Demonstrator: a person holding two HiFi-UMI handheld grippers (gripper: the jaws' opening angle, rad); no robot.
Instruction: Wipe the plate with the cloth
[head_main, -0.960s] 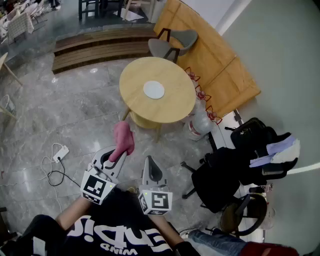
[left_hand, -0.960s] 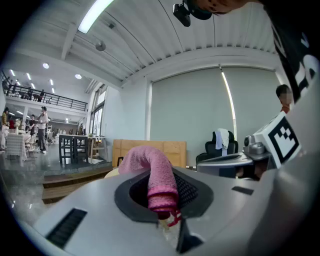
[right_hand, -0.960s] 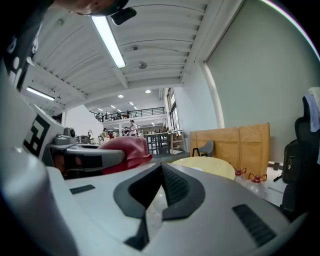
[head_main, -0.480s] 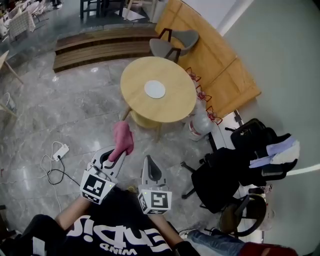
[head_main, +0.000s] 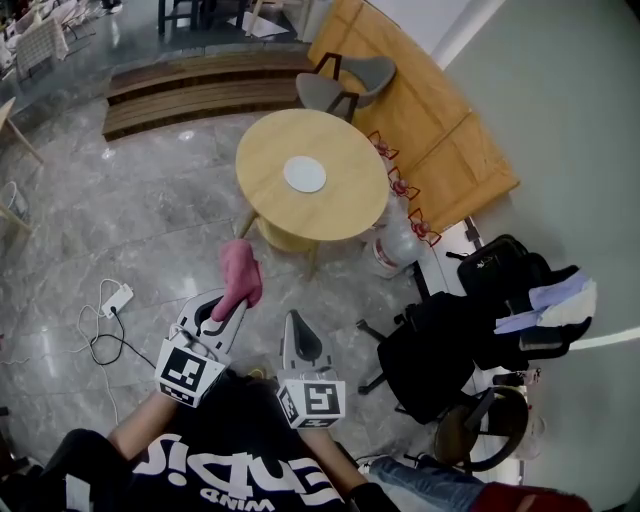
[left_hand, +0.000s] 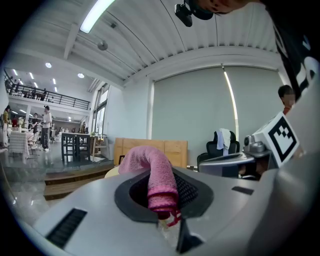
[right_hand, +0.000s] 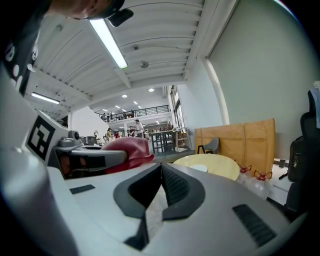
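The left gripper (left_hand: 162, 202) is shut tight on a pink cloth (left_hand: 156, 172). The cloth is pinched at one folded end and rises from between the jaws, with its free end drooping forward. The right gripper (right_hand: 161, 174) is held with its jaws brought together, and nothing is caught between them. In the head view both grippers are kept near the person's body, side by side, above a grey stone floor (head_main: 150, 210).

The plate (head_main: 305, 175), small and white, is seen well apart from them. It lies near the middle of a round wooden table (head_main: 265, 145) on the far side and is not touched by the cloth. A grey chair (head_main: 345, 85) stands beyond the table. What may be clear water bottles (head_main: 388, 245) are set by its right edge, though these are poorly resolved.

The step in hand is judged to be the approach: the cloth is secured and wiping has not begun. For the next move, the cloth would have to be carried forward over the table and lowered flat onto the plate. If the plate is to be steadied, the right jaws would first need to be opened.
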